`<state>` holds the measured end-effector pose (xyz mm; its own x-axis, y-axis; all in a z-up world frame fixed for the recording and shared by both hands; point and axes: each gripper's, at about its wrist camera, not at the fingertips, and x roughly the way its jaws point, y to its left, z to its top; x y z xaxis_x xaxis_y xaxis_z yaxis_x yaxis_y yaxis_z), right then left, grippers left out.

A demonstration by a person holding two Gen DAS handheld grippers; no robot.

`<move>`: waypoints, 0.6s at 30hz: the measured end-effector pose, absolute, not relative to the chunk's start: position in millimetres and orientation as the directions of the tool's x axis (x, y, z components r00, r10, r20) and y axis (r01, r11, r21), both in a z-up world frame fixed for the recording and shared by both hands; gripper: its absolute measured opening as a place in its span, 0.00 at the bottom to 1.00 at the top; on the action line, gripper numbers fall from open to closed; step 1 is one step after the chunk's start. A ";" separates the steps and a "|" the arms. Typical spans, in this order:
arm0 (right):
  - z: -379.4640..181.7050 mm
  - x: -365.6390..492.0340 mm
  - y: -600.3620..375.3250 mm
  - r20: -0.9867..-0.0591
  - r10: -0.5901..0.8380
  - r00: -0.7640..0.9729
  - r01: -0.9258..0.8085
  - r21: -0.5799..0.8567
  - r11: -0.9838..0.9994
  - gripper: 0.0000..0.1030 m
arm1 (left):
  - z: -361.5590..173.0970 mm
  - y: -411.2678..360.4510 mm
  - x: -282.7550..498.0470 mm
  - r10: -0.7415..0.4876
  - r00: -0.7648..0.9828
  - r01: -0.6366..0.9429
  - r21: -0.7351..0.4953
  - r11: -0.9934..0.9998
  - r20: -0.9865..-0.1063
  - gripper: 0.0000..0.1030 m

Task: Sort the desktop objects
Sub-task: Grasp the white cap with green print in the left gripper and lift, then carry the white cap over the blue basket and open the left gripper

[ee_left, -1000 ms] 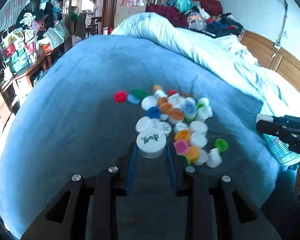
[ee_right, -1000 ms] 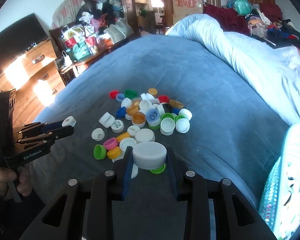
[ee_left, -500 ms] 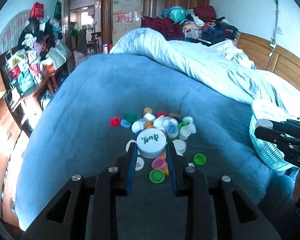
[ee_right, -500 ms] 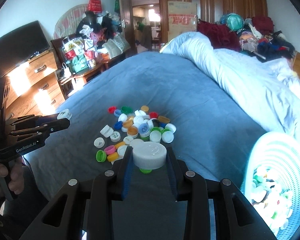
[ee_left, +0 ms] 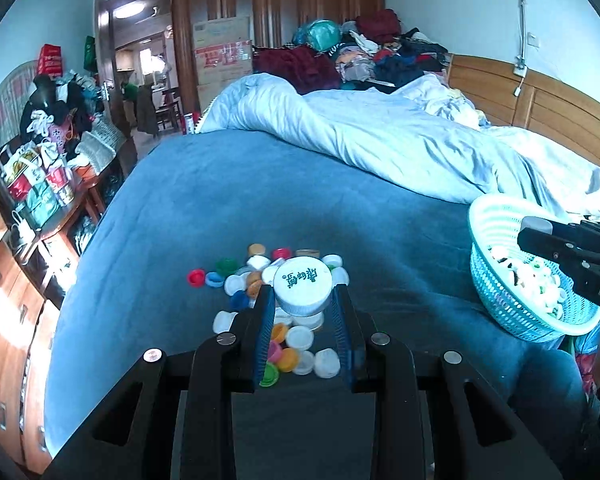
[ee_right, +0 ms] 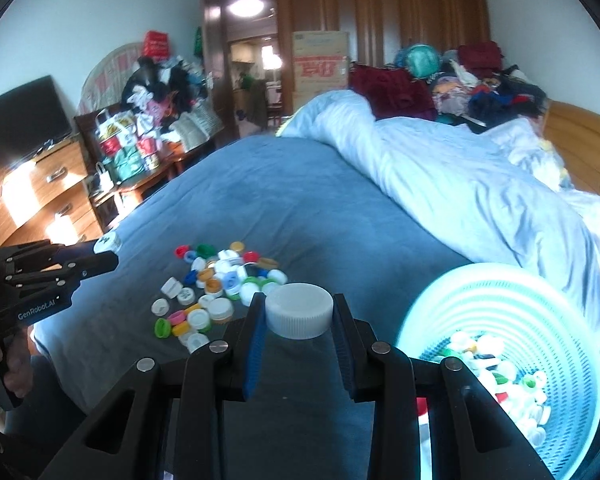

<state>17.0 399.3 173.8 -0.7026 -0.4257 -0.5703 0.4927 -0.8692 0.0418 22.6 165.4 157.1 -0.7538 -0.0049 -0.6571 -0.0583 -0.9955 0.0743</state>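
- Gripping a white printed cap (ee_left: 303,288), the left gripper (ee_left: 303,296) has its jaws clamped on the cap's sides, green lettering facing up.
- Clamped likewise, the right gripper (ee_right: 299,314) has its jaws pressed on a plain white ribbed cap (ee_right: 299,310), held above the bed.
- Just beyond both grippers, toward 12 o'clock, the pile of loose caps (ee_left: 274,304) lies scattered on the blue bedspread (ee_left: 228,200): white, orange, red, green, pink and blue ones touching or overlapping.
- At 3 o'clock of the pile, a turquoise basket (ee_right: 512,292) sits on the bed, holding many caps, mostly white.
- Farther off, at 1 o'clock, a pale rumpled duvet (ee_left: 380,140) covers the bed's far side.
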 end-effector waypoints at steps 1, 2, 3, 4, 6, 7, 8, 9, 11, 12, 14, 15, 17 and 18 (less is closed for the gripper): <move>174.8 17.0 404.7 -0.567 -0.423 -0.707 0.486 0.046 -0.873 0.33 | 158.1 168.7 22.6 -0.001 -0.756 -0.062 0.072 -0.995 -0.654 0.24; 175.2 17.5 408.9 -0.564 -0.423 -0.709 0.481 0.051 -0.875 0.33 | 159.7 170.9 22.7 0.004 -0.759 -0.066 0.071 -0.995 -0.651 0.24; 175.7 18.2 413.4 -0.560 -0.422 -0.713 0.476 0.056 -0.878 0.33 | 161.1 173.6 22.2 0.010 -0.760 -0.072 0.069 -0.995 -0.650 0.24; 176.1 18.3 418.1 -0.557 -0.421 -0.716 0.470 0.061 -0.881 0.33 | 162.2 177.4 22.4 0.016 -0.763 -0.077 0.067 -0.995 -0.646 0.24; 175.7 17.1 424.6 -0.556 -0.419 -0.718 0.460 0.073 -0.885 0.33 | 164.5 184.0 22.3 0.022 -0.766 -0.087 0.070 -0.994 -0.642 0.24; 175.2 16.6 428.5 -0.555 -0.418 -0.719 0.456 0.076 -0.887 0.33 | 165.3 186.8 22.9 0.031 -0.768 -0.092 0.063 -0.994 -0.640 0.24; 174.8 16.6 431.9 -0.554 -0.417 -0.720 0.452 0.081 -0.888 0.33 | 166.4 189.6 22.5 0.037 -0.767 -0.097 0.059 -0.994 -0.640 0.24; 174.7 16.3 435.5 -0.552 -0.417 -0.722 0.448 0.087 -0.890 0.33 | 167.4 192.5 21.9 0.043 -0.767 -0.100 0.053 -0.994 -0.640 0.24; 175.3 15.4 442.4 -0.548 -0.413 -0.727 0.436 0.096 -0.895 0.33 | 168.8 198.9 20.7 0.055 -0.768 -0.111 0.048 -0.993 -0.639 0.24; 175.6 15.0 446.8 -0.546 -0.412 -0.729 0.430 0.102 -0.897 0.33 | 169.9 203.3 19.1 0.059 -0.766 -0.118 0.049 -0.992 -0.640 0.24; 177.0 14.2 455.0 -0.541 -0.408 -0.735 0.418 0.113 -0.902 0.33 | 172.0 211.3 16.8 0.074 -0.765 -0.135 0.047 -0.990 -0.639 0.24; 178.1 13.9 458.6 -0.539 -0.405 -0.739 0.411 0.116 -0.904 0.33 | 173.4 215.9 15.5 0.082 -0.765 -0.145 0.046 -0.988 -0.638 0.24; 179.3 13.0 466.2 -0.535 -0.400 -0.744 0.399 0.125 -0.908 0.33 | 176.4 226.6 13.1 0.101 -0.767 -0.167 0.045 -0.985 -0.634 0.24; 179.6 12.4 470.2 -0.535 -0.396 -0.746 0.391 0.129 -0.911 0.33 | 178.0 232.8 11.4 0.115 -0.765 -0.181 0.040 -0.983 -0.634 0.24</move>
